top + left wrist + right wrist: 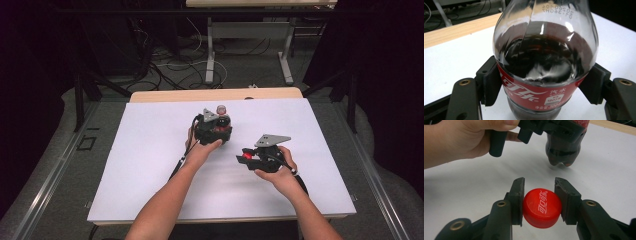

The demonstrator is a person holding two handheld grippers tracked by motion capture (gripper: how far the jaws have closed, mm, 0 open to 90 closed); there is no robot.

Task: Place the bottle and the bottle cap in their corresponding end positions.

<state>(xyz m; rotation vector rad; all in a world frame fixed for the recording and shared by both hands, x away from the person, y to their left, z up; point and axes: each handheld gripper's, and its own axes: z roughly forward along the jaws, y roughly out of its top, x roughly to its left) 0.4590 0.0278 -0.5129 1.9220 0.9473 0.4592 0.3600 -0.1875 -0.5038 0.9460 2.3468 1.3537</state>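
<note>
A cola bottle [544, 50] with dark drink and a red label is clamped at its waist between the pads of my left gripper [544, 83], which is shut on it. In the high view the left gripper [212, 127] is at the table's middle, with the bottle's neck [220, 109] sticking up behind it. My right gripper [540, 187] is shut on the red bottle cap [542, 207], held just above the table. It sits right of the bottle in the high view [248, 158]. The right gripper view shows the bottle's base [560, 152] close to the table.
A white sheet [150, 160] covers the table, with a wooden strip [200, 95] along the far edge. Beyond it lie floor cables [170, 67] and the legs of another table [210, 55]. A hand [459, 142] holds the left gripper's handle.
</note>
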